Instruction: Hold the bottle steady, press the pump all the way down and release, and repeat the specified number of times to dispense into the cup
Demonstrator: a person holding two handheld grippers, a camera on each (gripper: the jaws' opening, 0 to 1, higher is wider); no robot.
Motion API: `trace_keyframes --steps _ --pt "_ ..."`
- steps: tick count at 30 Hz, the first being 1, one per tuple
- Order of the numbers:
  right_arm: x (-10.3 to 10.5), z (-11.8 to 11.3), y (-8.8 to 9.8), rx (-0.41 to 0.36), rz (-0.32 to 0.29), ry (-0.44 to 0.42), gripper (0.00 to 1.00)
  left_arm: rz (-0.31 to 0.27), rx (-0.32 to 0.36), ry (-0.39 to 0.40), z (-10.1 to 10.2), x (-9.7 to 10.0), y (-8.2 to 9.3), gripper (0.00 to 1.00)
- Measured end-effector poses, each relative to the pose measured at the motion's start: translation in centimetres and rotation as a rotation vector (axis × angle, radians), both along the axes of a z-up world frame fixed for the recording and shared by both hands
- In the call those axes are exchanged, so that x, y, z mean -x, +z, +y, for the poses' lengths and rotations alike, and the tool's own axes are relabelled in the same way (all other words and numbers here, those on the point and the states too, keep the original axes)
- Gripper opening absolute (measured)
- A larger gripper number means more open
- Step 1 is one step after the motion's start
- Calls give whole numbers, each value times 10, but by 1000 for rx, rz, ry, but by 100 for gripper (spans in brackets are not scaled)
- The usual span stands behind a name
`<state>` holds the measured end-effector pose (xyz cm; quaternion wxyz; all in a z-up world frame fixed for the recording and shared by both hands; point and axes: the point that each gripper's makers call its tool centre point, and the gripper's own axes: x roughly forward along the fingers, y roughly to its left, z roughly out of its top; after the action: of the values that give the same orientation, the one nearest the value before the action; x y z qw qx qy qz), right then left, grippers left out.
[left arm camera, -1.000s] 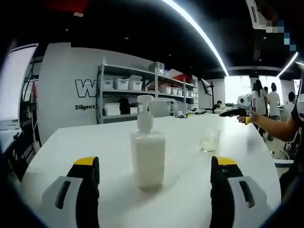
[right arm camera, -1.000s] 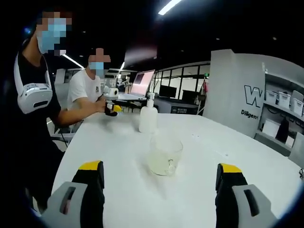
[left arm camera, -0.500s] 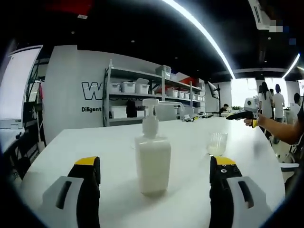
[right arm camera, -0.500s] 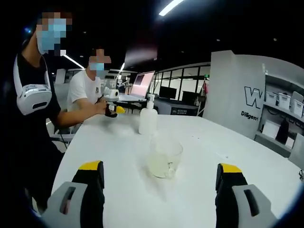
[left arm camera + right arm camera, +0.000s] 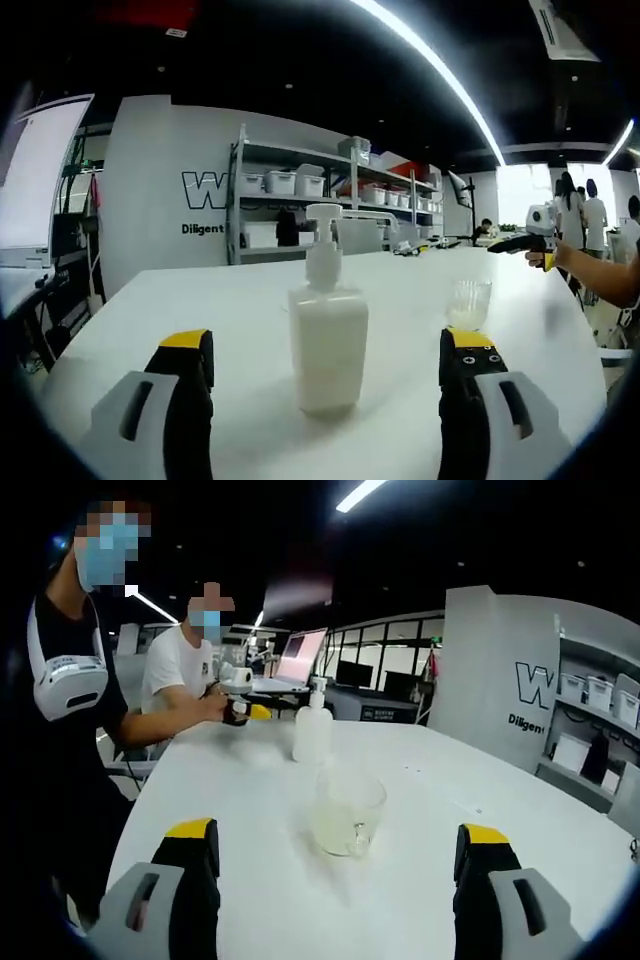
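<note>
We held the left gripper (image 5: 325,365) open, jaws either side of the bottle (image 5: 327,335) on the table (image 5: 150,300), apparently lined up to clamp and steady it. The right gripper (image 5: 335,865) was open too, facing the cup (image 5: 347,815), which stood beyond the bottle's spout side.

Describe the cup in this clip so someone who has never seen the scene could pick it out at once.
Start with the big white table. Two things stand on it: a white pump bottle and, apart from it, the cup. The cup is the short clear glass one with a small handle and a little pale liquid at the bottom; the bottle is taller and opaque.
</note>
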<state>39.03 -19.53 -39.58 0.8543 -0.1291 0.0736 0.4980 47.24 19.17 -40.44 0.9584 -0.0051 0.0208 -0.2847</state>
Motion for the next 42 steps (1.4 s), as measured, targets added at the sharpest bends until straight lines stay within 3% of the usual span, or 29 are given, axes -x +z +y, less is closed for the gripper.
trace_keyframes --steps 18,42 --pt "-2 2 -2 -3 0 5 99 -17 -5 90 -9 -16 -3 86" --pt "-3 1 -3 -4 1 3 98 35 -2 177 -20 -30 -24 80"
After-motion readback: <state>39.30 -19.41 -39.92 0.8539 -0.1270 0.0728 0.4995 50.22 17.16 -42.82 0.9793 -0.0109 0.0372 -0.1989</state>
